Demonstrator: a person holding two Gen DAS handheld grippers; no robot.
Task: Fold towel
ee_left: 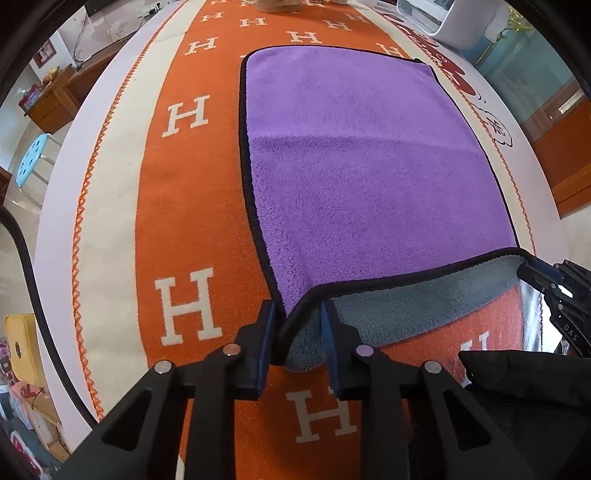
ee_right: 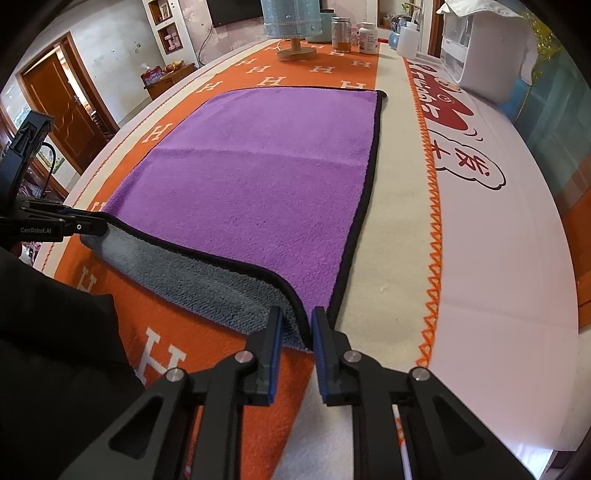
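Observation:
A purple towel [ee_left: 362, 155] with a black hem and a grey underside lies spread on an orange cloth with white H letters [ee_left: 192, 206]. Its near edge is lifted, so the grey underside [ee_left: 413, 291] shows. My left gripper [ee_left: 298, 332] is shut on the towel's near left corner. My right gripper [ee_right: 296, 332] is shut on the near right corner of the towel [ee_right: 258, 177]. The left gripper also shows at the left of the right wrist view [ee_right: 88, 226], and the right gripper shows at the right of the left wrist view [ee_left: 546, 280].
At the table's far end stand a lamp with a wooden base [ee_right: 295, 51], a can [ee_right: 341, 33], a white bottle [ee_right: 367, 37] and a white appliance [ee_right: 487, 51]. A cream border [ee_right: 395, 206] and a white table edge [ee_right: 517, 258] run to the right. A dark sleeve [ee_right: 55, 350] is near left.

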